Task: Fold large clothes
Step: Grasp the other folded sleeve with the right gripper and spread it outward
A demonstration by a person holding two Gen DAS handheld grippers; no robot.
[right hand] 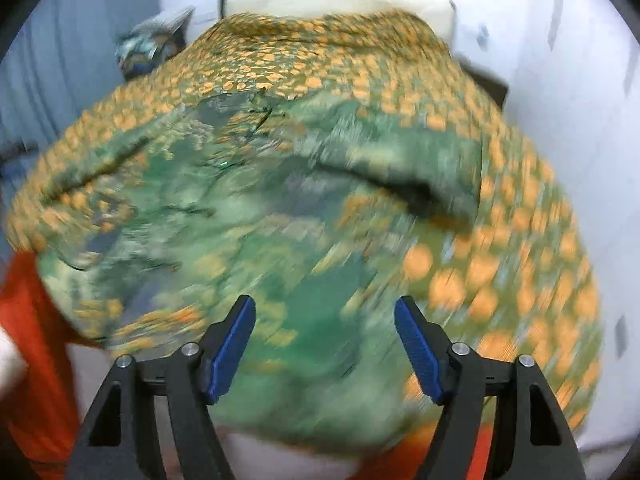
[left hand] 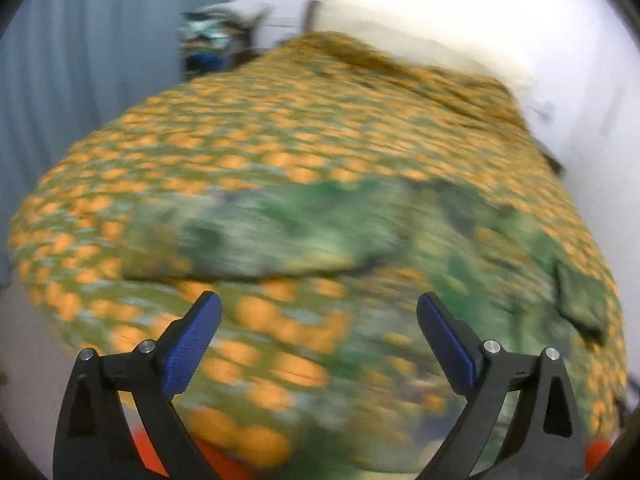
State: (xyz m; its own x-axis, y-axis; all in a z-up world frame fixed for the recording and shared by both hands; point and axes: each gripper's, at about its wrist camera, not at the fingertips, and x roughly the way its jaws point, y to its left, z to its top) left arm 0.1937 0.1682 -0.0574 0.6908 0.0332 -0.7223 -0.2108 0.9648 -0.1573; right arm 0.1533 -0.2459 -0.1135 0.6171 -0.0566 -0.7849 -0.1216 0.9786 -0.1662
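On the bed (left hand: 280, 128) lies a big green garment (left hand: 280, 232), spread over a cover (right hand: 500, 272) with orange dots. I see no writing, brand or label that I can read; both pictures are blurry. I see no boxes or baskets either.

The garment is green with pale and dark patches and some orange bits, much like the cover under it. In the left view one part is folded over, with a straight edge running across near the bed's front. A darker green flap lies at the right side of that view. In the right view it is crumpled, with a deep dark crease near the middle right.

My left tongs (left hand: 318, 320) are spread wide, with nothing between the blue pads (left hand: 192, 344). They hang above the front of the bed, and I cannot tell if they touch it. My right tongs (right hand: 324, 328) are spread too, with nothing pinched. They hang over the garment.

A pillow (right hand: 340, 0) sits at the far end. A pile of stuff (left hand: 208, 36) sits beside the bed, by a blue curtain (left hand: 80, 60). Something red (right hand: 28, 340) shows at the near edge.
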